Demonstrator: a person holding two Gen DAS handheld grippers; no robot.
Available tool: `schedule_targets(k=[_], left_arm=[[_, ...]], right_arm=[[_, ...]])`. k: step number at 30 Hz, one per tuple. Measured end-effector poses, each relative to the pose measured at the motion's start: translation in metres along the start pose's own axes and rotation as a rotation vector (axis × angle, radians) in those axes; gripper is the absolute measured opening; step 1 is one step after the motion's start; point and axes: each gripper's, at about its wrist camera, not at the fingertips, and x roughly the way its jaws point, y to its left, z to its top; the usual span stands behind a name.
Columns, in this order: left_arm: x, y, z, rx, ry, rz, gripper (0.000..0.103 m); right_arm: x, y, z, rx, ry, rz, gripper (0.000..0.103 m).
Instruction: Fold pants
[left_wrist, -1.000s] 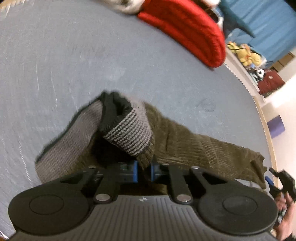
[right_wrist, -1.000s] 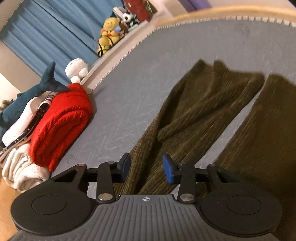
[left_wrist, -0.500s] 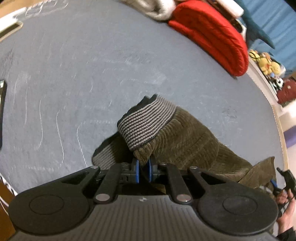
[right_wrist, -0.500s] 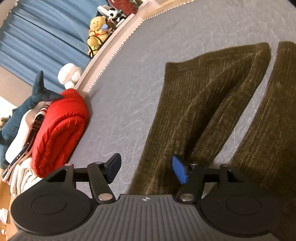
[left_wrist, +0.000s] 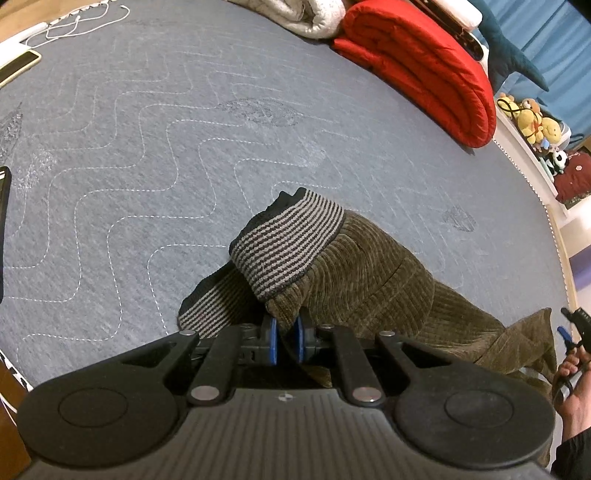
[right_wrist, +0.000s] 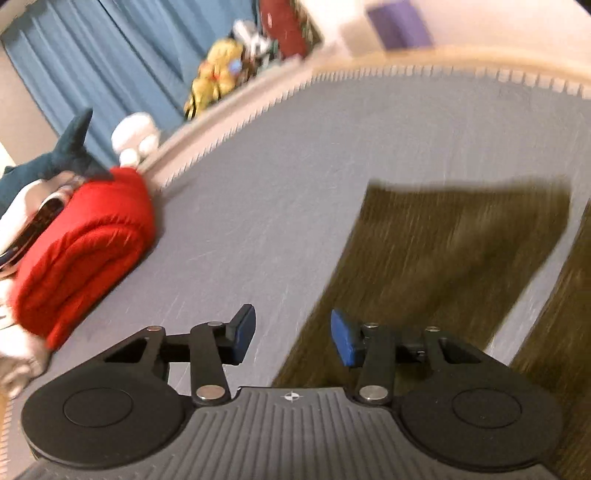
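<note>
The olive corduroy pants (left_wrist: 369, 273) with a grey-and-black striped waistband (left_wrist: 288, 243) lie on the grey quilted mat (left_wrist: 147, 147). My left gripper (left_wrist: 284, 338) is shut on the waist end of the pants and holds it bunched and lifted. In the right wrist view the two pant legs (right_wrist: 454, 243) lie spread flat on the mat, blurred by motion. My right gripper (right_wrist: 291, 338) is open and empty, just above the near leg's left edge. It also shows at the far right of the left wrist view (left_wrist: 569, 332).
A rolled red blanket (left_wrist: 424, 62) and a white blanket (left_wrist: 295, 14) lie at the mat's far edge, with a blue shark plush (right_wrist: 62, 155) and stuffed toys (left_wrist: 532, 118) beyond. A phone (left_wrist: 3, 221) and a cable (left_wrist: 74, 26) lie at the left.
My left gripper has pulled the waistband back and up, bunching it tighter. My right gripper has opened wider and is swinging over the legs; its view is now blurred.
</note>
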Motion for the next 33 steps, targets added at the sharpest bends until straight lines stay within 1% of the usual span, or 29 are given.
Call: schedule_targets(k=[1, 2, 3, 4, 5, 7, 8, 9, 11, 12, 13, 15, 16, 17, 18, 20, 21, 24, 27, 29, 31, 33], left_arm=[[0.002, -0.001, 0.001, 0.003, -0.001, 0.001, 0.011], [0.002, -0.001, 0.002, 0.003, -0.002, 0.001, 0.011], [0.002, -0.001, 0.002, 0.0, -0.002, 0.002, 0.011], [0.002, -0.001, 0.002, -0.003, -0.002, 0.003, 0.011], [0.002, -0.001, 0.002, -0.006, -0.001, 0.003, 0.011], [0.002, -0.001, 0.002, -0.012, -0.001, 0.002, 0.011], [0.001, -0.002, 0.002, -0.013, -0.001, 0.003, 0.011], [0.001, -0.003, 0.002, -0.012, -0.003, 0.007, 0.011], [0.0, -0.004, 0.003, -0.009, -0.005, 0.012, 0.011], [0.0, -0.005, 0.002, -0.008, -0.007, 0.016, 0.011], [0.0, -0.006, 0.002, -0.008, -0.008, 0.021, 0.011], [0.0, -0.007, 0.002, -0.004, -0.009, 0.03, 0.011], [0.0, -0.007, 0.002, -0.002, -0.01, 0.034, 0.011], [0.0, -0.008, 0.003, -0.003, -0.01, 0.037, 0.011], [0.0, -0.008, 0.003, -0.006, -0.011, 0.038, 0.011], [0.0, -0.007, 0.003, -0.018, -0.016, 0.029, 0.011], [-0.001, -0.006, 0.004, -0.025, -0.021, 0.019, 0.011], [-0.009, -0.004, 0.005, -0.047, -0.056, -0.038, 0.01], [-0.019, -0.006, 0.001, -0.024, -0.075, -0.106, 0.01], [-0.025, -0.003, -0.003, -0.015, -0.064, -0.13, 0.01], [-0.03, 0.005, -0.007, -0.013, -0.052, -0.132, 0.01], [-0.033, 0.016, -0.01, -0.024, -0.029, -0.128, 0.01]], right_arm=[[-0.001, 0.007, 0.001, -0.026, -0.029, -0.001, 0.049], [0.001, 0.013, 0.001, -0.052, -0.04, 0.003, 0.049], [0.006, 0.019, 0.0, -0.08, -0.031, 0.008, 0.049], [0.016, 0.023, -0.002, -0.104, -0.001, 0.008, 0.049], [0.028, 0.026, -0.004, -0.124, 0.041, -0.009, 0.049], [0.057, 0.026, -0.014, -0.161, 0.175, -0.082, 0.053], [0.07, 0.024, -0.021, -0.173, 0.224, -0.113, 0.057], [0.077, 0.023, -0.026, -0.192, 0.237, -0.132, 0.06], [0.082, 0.032, -0.031, -0.265, 0.211, -0.148, 0.067], [0.085, 0.037, -0.033, -0.295, 0.211, -0.165, 0.066], [0.088, 0.04, -0.036, -0.317, 0.202, -0.185, 0.062], [0.089, 0.044, -0.046, -0.408, 0.161, -0.252, 0.035], [0.088, 0.045, -0.05, -0.444, 0.137, -0.272, 0.029], [0.087, 0.044, -0.05, -0.443, 0.125, -0.274, 0.014], [0.085, 0.04, -0.045, -0.411, 0.126, -0.264, 0.009], [0.077, 0.027, -0.028, -0.293, 0.137, -0.208, 0.007], [0.068, 0.02, -0.019, -0.237, 0.126, -0.174, 0.007], [0.029, 0.01, 0.004, -0.177, 0.046, -0.109, 0.007], [-0.027, -0.012, 0.036, -0.092, -0.043, -0.051, 0.006], [-0.069, -0.033, 0.052, -0.021, -0.087, -0.024, 0.006], [-0.11, -0.06, 0.056, 0.08, -0.097, -0.019, 0.006], [-0.147, -0.089, 0.042, 0.184, -0.078, -0.055, 0.006]])
